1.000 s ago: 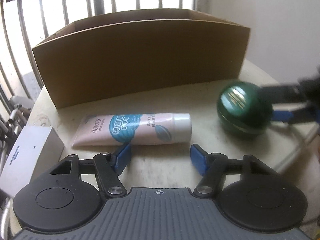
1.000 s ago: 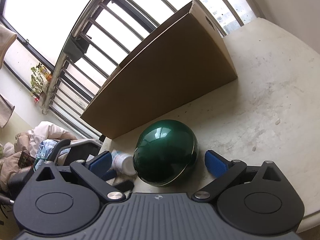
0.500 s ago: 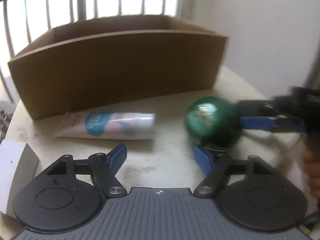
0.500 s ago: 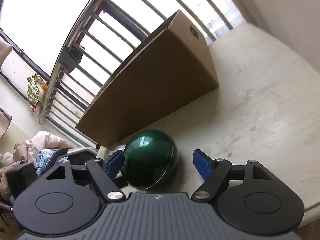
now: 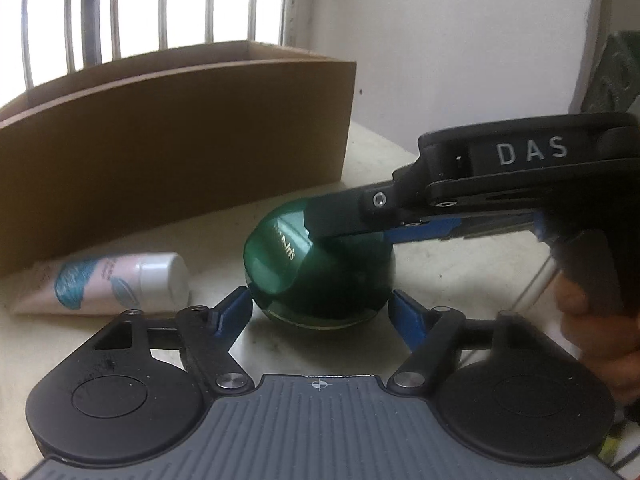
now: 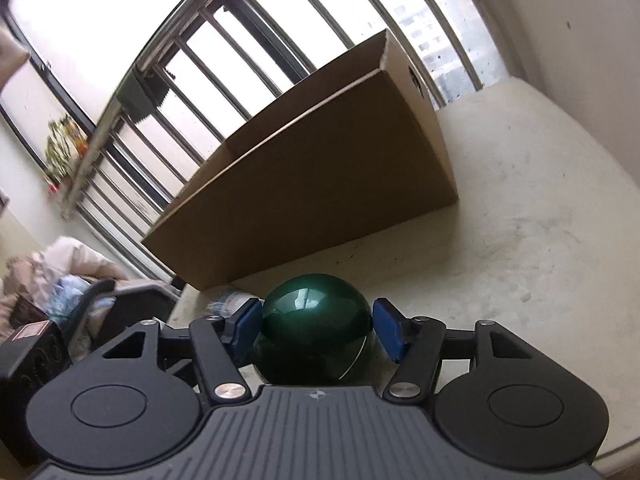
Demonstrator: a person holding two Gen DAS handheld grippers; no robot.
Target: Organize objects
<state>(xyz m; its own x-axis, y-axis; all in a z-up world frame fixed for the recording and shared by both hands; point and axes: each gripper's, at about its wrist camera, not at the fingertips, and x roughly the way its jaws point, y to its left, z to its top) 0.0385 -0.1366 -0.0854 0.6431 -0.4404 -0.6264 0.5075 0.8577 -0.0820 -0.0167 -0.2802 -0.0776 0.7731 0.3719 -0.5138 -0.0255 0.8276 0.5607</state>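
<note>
A glossy green ball (image 5: 320, 268) rests on the pale table (image 5: 440, 256), in front of the open cardboard box (image 5: 172, 152). My right gripper (image 6: 316, 326) reaches it from the right. Its jaws are closing, and the blue pads (image 6: 246, 324) touch both sides of the green ball (image 6: 316, 316). In the left wrist view its black finger (image 5: 332, 216) crosses the ball's top. My left gripper (image 5: 320, 314) is open, its jaws closing, and the ball's near side sits between its tips without being pressed. A pink and blue tube (image 5: 108, 280) lies to the left.
The cardboard box (image 6: 312, 184) stands along the window bars at the table's back. A person's hand (image 5: 592, 328) holds the right gripper's handle at the right edge. Clothes and dark objects (image 6: 60, 280) lie beyond the table's left side. Bare table (image 6: 540, 240) extends to the right.
My left gripper swung right, from facing the tube to facing the green ball. The right gripper's jaws narrowed from wide apart until the pads reached the ball's sides.
</note>
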